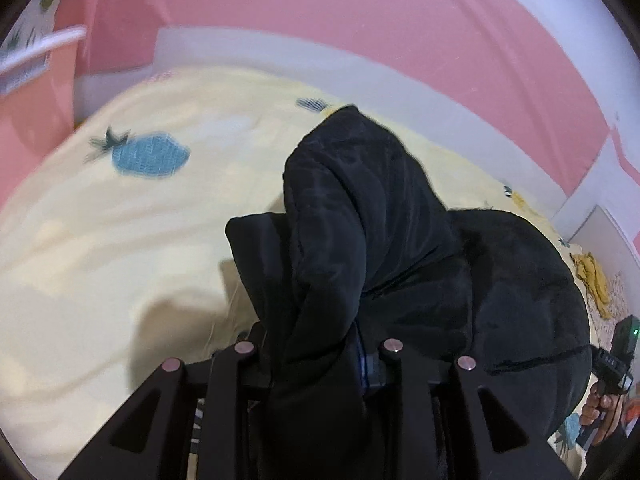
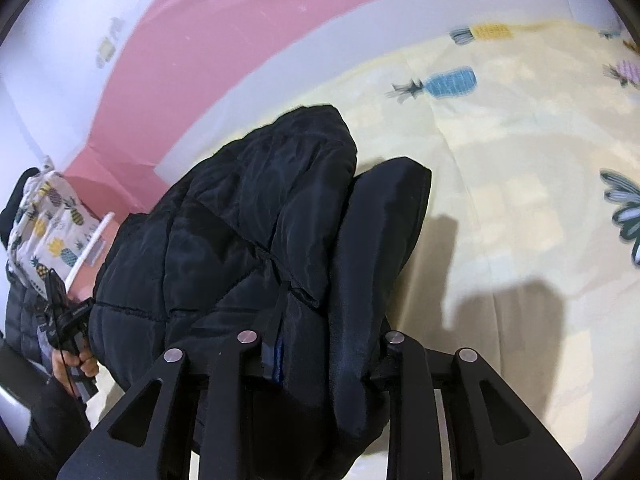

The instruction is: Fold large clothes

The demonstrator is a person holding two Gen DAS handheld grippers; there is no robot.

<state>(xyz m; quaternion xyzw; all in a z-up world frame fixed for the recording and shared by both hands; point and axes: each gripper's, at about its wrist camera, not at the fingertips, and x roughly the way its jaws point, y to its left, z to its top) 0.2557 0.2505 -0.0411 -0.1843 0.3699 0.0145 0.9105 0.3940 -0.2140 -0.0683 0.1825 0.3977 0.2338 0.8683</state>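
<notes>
Black padded jacket (image 1: 400,240) hangs bunched over the yellow bed sheet (image 1: 100,240), its folds clamped between both my left fingers (image 1: 256,336) and right fingers (image 2: 394,360).

a pale yellow bedsheet (image 1: 120,240) printed with pineapples covers the bed; behind it runs a white headboard band (image 1: 248,48), and above that a pink wall (image 1: 320,0).

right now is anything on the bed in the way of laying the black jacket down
Nothing visible is. The black jacket is bunched between the jaws of both the left gripper and the right gripper, and the yellow pineapple sheet beside and beyond it lies bare. The bed directly under the jacket is hidden.
</notes>
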